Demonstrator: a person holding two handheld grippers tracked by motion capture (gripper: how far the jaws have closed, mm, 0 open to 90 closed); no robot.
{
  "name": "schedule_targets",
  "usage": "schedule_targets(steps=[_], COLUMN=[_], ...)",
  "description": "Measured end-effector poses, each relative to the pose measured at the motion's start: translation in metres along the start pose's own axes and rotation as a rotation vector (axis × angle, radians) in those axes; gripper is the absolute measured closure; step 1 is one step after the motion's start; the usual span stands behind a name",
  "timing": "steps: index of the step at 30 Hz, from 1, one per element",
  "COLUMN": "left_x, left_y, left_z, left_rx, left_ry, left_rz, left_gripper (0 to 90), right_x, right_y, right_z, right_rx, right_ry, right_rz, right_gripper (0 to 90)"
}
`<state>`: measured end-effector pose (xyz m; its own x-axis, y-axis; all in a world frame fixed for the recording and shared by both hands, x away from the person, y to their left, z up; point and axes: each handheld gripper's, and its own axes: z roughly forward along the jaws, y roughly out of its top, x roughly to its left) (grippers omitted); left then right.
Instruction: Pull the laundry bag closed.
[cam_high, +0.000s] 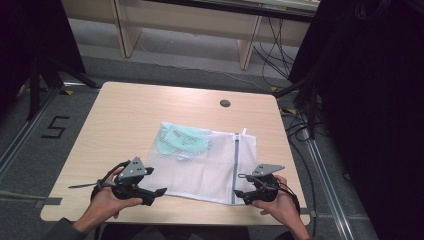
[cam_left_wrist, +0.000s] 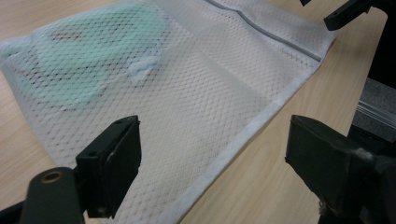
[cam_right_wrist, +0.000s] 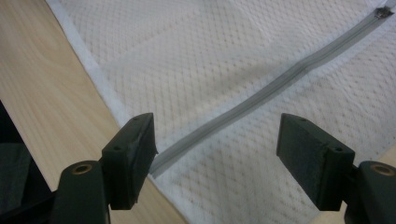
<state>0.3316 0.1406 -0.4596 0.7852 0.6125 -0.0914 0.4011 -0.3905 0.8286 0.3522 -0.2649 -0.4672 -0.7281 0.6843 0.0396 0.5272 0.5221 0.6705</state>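
A white mesh laundry bag (cam_high: 205, 165) lies flat on the wooden table (cam_high: 125, 115). A mint-green garment (cam_high: 182, 140) shows through its far left part, and a grey zipper (cam_high: 235, 165) runs along its right side. My left gripper (cam_high: 159, 193) sits at the bag's near left corner. In the left gripper view it (cam_left_wrist: 212, 158) stands open above the bag's (cam_left_wrist: 187, 93) hem, nothing pinched. My right gripper (cam_high: 241, 194) is at the near end of the zipper. Its jaws (cam_right_wrist: 217, 154) stand open, straddling the zipper (cam_right_wrist: 261, 98) without touching it.
A round cable hole (cam_high: 225, 103) sits near the table's far edge. Bare wood surrounds the bag on the left and far sides. Black stands and cables flank the table; wooden shelving stands behind it. A tip of the right gripper (cam_left_wrist: 348, 11) shows in the left gripper view.
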Motion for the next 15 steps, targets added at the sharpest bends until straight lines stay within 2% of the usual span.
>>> schedule_targets(steps=[1, 2, 3, 4, 5, 6, 8, 9, 10, 11, 12, 13, 14, 15], left_x=[-0.001, -0.002, -0.002, -0.003, -0.003, -0.003, -0.005, -0.003, -0.004, -0.005, -0.007, -0.007, -0.006, -0.006], left_y=[0.0, -0.001, -0.002, -0.002, -0.003, -0.003, -0.005, -0.004, -0.004, -0.005, -0.006, -0.005, -0.005, -0.005], left_z=[-0.001, -0.001, -0.001, -0.001, -0.001, -0.001, 0.0, -0.001, 0.0, 0.001, 0.002, 0.002, 0.002, 0.002], left_rx=[0.006, 0.009, 0.009, 0.012, 0.031, 0.033, 0.026, 0.043, 0.053, 0.047, 0.037, 0.043, 0.042, 0.035], left_ry=[0.001, 0.001, 0.001, 0.005, -0.002, 0.005, 0.001, -0.001, 0.002, 0.002, -0.001, 0.005, 0.001, 0.002], left_rz=[-0.006, -0.02, -0.003, -0.003, 0.006, 0.01, -0.003, 0.036, 0.039, 0.018, -0.004, 0.001, 0.006, 0.002], left_gripper=[18.0, 18.1, 18.2, 18.0, 17.5, 17.2, 17.2, 17.2, 17.2, 17.3, 17.6, 17.9, 18.1, 18.1], right_x=[0.0, 0.001, 0.003, 0.002, 0.004, 0.005, 0.008, 0.007, 0.009, 0.01, 0.012, 0.011, 0.011, 0.011], right_y=[-0.001, -0.003, -0.004, -0.006, -0.008, -0.01, -0.013, -0.013, -0.016, -0.016, -0.019, -0.019, -0.019, -0.019], right_z=[-0.001, -0.002, -0.002, -0.004, -0.002, -0.004, -0.005, -0.008, -0.005, -0.009, -0.006, -0.009, -0.01, -0.01], right_rx=[0.012, 0.021, 0.016, 0.039, 0.015, 0.032, 0.046, 0.071, 0.037, 0.087, 0.039, 0.074, 0.095, 0.086], right_ry=[-0.005, -0.003, 0.009, 0.003, -0.008, -0.005, -0.006, -0.001, -0.008, 0.004, -0.015, -0.01, -0.005, -0.004], right_rz=[-0.018, -0.016, 0.004, -0.023, -0.017, -0.026, -0.015, -0.033, -0.023, -0.02, -0.018, -0.029, -0.02, -0.022], right_gripper=[28.9, 28.2, 28.1, 27.7, 27.0, 25.7, 25.2, 24.9, 24.5, 24.5, 24.4, 24.1, 24.0, 24.0])
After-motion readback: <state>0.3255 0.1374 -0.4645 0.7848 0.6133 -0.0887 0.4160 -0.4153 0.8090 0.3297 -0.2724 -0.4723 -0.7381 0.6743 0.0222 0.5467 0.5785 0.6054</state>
